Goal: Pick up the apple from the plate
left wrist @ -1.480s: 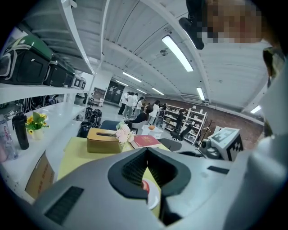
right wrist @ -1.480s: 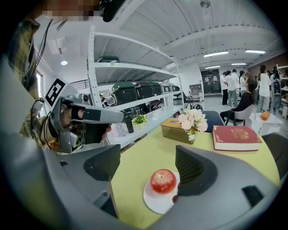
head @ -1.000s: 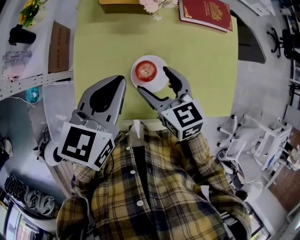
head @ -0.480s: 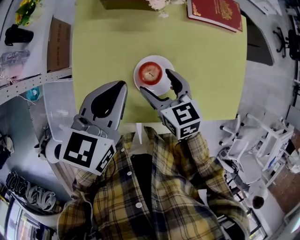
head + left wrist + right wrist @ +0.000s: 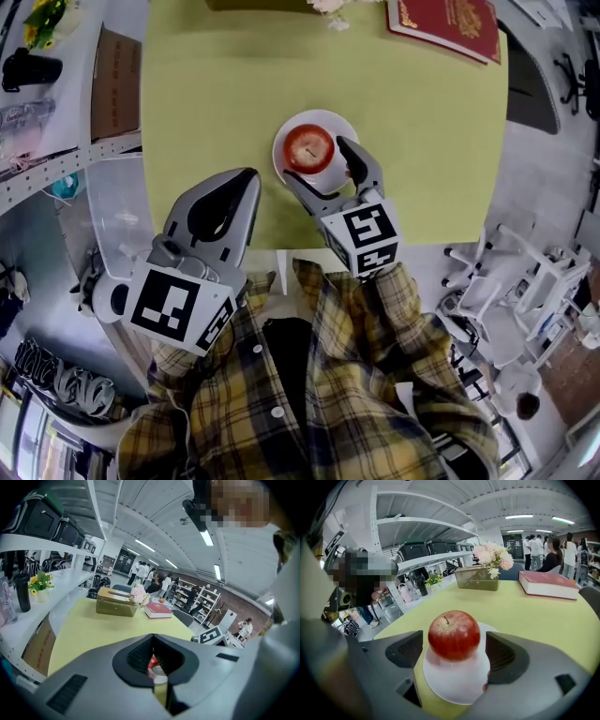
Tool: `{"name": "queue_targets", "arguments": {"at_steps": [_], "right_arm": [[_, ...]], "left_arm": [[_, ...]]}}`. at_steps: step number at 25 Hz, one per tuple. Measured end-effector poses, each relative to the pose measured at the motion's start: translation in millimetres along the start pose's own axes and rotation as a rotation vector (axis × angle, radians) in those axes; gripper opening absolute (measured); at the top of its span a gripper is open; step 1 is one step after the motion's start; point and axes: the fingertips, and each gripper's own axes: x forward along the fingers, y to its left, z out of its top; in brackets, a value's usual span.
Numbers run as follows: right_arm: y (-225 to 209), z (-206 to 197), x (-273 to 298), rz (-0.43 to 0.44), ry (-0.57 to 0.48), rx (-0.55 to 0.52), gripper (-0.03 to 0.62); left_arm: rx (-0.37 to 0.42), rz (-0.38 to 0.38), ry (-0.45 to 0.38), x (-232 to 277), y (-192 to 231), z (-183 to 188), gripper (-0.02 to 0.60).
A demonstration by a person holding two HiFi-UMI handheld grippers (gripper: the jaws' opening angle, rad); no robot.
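In the head view, your right gripper (image 5: 317,167) reaches over the near edge of the white plate (image 5: 349,128) on the yellow-green table (image 5: 206,94). Its jaws are spread, and the red apple (image 5: 308,148) sits on the plate just past them. Your left gripper (image 5: 246,184) hangs over the table's near edge, beside the plate and apart from it. In the left gripper view, your left gripper (image 5: 153,638) has its jaws pressed together with nothing between them. Only a sliver of the apple (image 5: 151,662) and plate (image 5: 160,679) shows through the gap behind the tips. In the right gripper view, your right gripper (image 5: 454,652) is wide open. The apple (image 5: 453,634) stands upright on the plate (image 5: 454,686) between the two pads (image 5: 410,649), with a clear gap on each side, so neither pad touches it. A red book (image 5: 548,584) lies farther back on the table.
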Motion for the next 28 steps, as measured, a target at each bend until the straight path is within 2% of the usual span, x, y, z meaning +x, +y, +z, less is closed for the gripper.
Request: {"name": "queue_targets", "arguments": {"at_steps": [10, 20, 28], "right_arm": [[-1.3, -4.7, 14.5, -0.015, 0.003, -0.009, 0.388], [-2.2, -2.8, 21.3, -0.046, 0.024, -0.071, 0.388], [-3.8, -1.6, 23.0, -0.036, 0.019, -0.043, 0.387]], "left_arm": [[-0.02, -0.01, 0.026, 7.0, 0.5, -11.2, 0.005], [-0.027, 0.004, 0.024, 6.2, 5.1, -7.5, 0.005], [-0.029, 0.01, 0.021, 6.2, 6.9, -6.1, 0.005]]}}
